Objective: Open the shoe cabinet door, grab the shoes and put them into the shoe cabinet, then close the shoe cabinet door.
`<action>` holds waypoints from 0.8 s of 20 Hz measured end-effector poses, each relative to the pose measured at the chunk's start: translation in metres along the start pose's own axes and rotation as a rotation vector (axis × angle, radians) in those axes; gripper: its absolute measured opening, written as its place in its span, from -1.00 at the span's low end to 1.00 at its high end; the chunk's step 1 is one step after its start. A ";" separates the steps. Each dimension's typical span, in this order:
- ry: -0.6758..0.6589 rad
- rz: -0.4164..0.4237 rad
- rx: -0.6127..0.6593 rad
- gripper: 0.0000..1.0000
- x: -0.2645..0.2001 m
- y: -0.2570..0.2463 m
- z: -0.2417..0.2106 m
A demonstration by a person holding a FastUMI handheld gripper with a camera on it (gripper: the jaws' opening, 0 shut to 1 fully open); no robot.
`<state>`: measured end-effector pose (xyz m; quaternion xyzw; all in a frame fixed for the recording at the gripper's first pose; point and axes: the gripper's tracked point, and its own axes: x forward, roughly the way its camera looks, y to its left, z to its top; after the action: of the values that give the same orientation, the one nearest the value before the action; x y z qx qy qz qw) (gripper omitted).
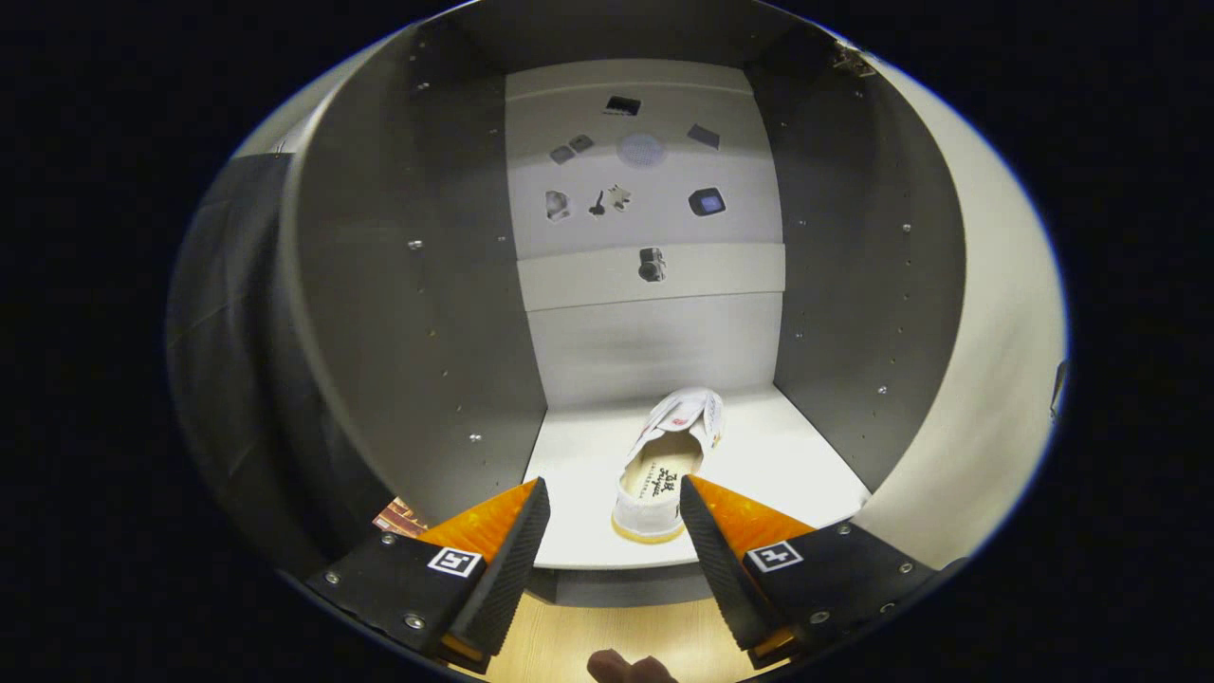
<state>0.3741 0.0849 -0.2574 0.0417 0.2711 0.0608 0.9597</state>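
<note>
**A:** Start at the left; what is there?

**B:** The left side wall point(398, 285) of the shoe cabinet point(654, 346), grey and dotted with small holes and screw heads; the cabinet stands open towards the camera; low down beside that wall, just outside it, a small patch of brick-patterned surface point(398, 517) shows.

**A:** And the gripper?

**B:** The gripper point(615, 512) sits in front of the shelf, its two fingers spread wide apart and holding nothing; the left finger point(507, 560) and the right finger point(726, 560) each carry a small square marker; neither touches anything.

**A:** Where is the shoe?

**B:** A single white shoe point(664, 465) lies on the pale bottom shelf point(579, 455) inside the cabinet, heel towards the fingers and toe towards the back; it lies between the two fingertips and just ahead of them, its heel near the shelf's front edge; there is printing on the insole, too small to read.

**A:** Further in?

**B:** The back panel point(654, 190) bears several small dark shapes; I cannot tell what they are.

**A:** And the right?

**B:** The right side wall point(854, 285), grey like the left; beyond it a pale panel point(986, 360), perhaps the door; below the fingers, a wooden floor point(616, 640) and a fingertip point(631, 667) of a person.
</note>
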 end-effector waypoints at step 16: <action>-0.073 -0.013 0.003 0.83 -0.183 -0.023 -0.021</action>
<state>0.2104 0.0377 -0.1834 0.0436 0.2361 0.0526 0.9693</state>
